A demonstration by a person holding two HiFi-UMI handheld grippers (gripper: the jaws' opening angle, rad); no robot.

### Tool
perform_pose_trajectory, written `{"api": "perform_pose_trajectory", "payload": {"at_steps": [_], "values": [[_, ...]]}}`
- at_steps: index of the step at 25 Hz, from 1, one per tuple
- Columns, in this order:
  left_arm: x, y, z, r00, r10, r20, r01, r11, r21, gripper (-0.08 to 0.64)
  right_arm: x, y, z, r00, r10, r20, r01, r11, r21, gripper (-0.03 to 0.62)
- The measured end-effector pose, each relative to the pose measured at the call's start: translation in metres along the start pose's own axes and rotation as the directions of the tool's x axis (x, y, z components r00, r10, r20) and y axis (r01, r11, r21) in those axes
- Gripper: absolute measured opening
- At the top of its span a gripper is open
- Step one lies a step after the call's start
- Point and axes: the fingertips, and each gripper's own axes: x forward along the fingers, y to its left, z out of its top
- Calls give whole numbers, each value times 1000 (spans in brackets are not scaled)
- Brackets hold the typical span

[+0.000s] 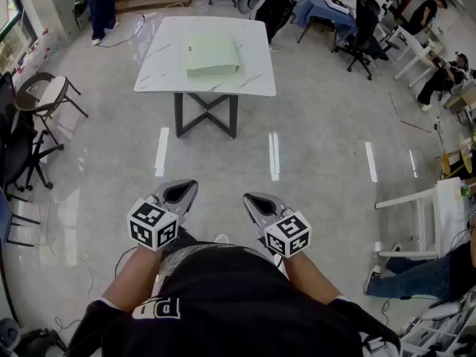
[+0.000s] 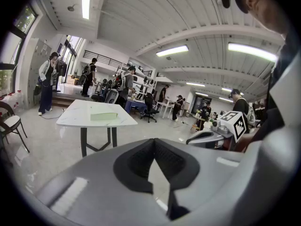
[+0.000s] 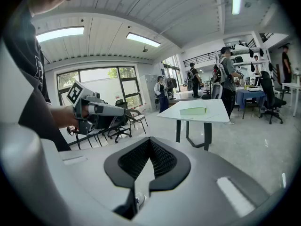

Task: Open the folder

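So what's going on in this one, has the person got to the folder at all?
Not yet. The person stands some way back from the white table, holding the left gripper and the right gripper close in front of the body. Both have their jaws together with nothing between them. The pale green folder lies closed and flat on the table, untouched. Other people are at desks in the background, none of them near the folder.

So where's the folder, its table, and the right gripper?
folder (image 1: pixel 212 56), head view, middle of its pale green cover.
table (image 1: pixel 160 62), head view, bare white top left of the folder.
right gripper (image 1: pixel 251 199), head view, tip of its closed jaws.
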Motion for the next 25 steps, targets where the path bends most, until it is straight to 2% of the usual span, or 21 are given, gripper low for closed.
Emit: {"api": "perform_pose_trajectory", "payload": {"at_steps": [9,15,25], "values": [[-2,6,-3,1000,16,-7,-16,1000,-5,49,4,-1,1,1000,2,7,-2,1000,4,-1],[2,1,-3,1000,4,-16,-4,1000,0,49,7,7,5,999,41,31,-41,999,2,0],[1,4,-3,1000,16,-22,-16,1000,14,49,10,1,6,999,24,34,-24,1000,7,0]]}}
